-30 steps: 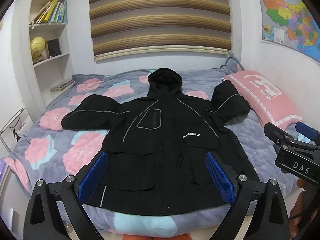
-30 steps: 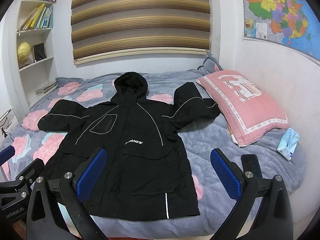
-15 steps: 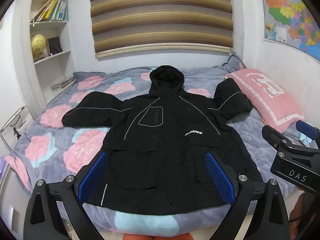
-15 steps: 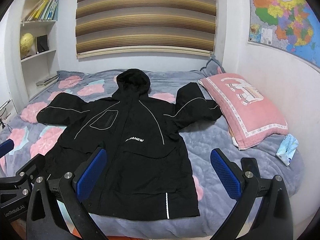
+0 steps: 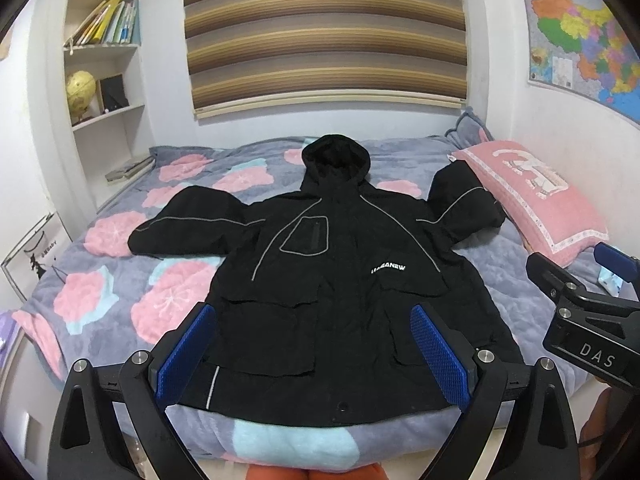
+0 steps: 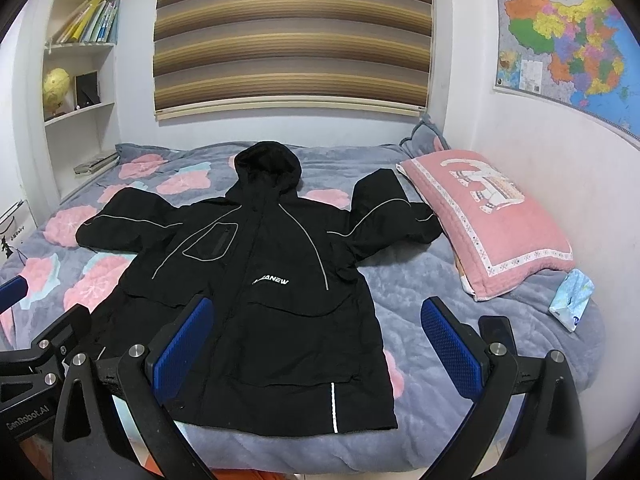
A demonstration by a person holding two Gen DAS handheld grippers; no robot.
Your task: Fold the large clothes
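A large black hooded jacket (image 5: 332, 280) lies spread front-up on the bed, hood toward the far wall, both sleeves out to the sides; it also shows in the right wrist view (image 6: 260, 280). My left gripper (image 5: 312, 356) is open and empty, held above the jacket's hem at the foot of the bed. My right gripper (image 6: 316, 348) is open and empty, above the jacket's lower right part. Each gripper shows at the edge of the other's view: the right one (image 5: 580, 304), the left one (image 6: 36, 344).
The bed has a grey blanket with pink flowers (image 5: 172, 300). A pink pillow (image 6: 488, 224) lies along the right wall, a tissue pack (image 6: 572, 296) near it. White bookshelves (image 5: 104, 80) stand at left. A map (image 6: 568, 40) hangs on the right wall.
Both grippers have tilted up slightly, so the jacket and bed sit a little lower in both views. Both stay open. The jacket has not moved.
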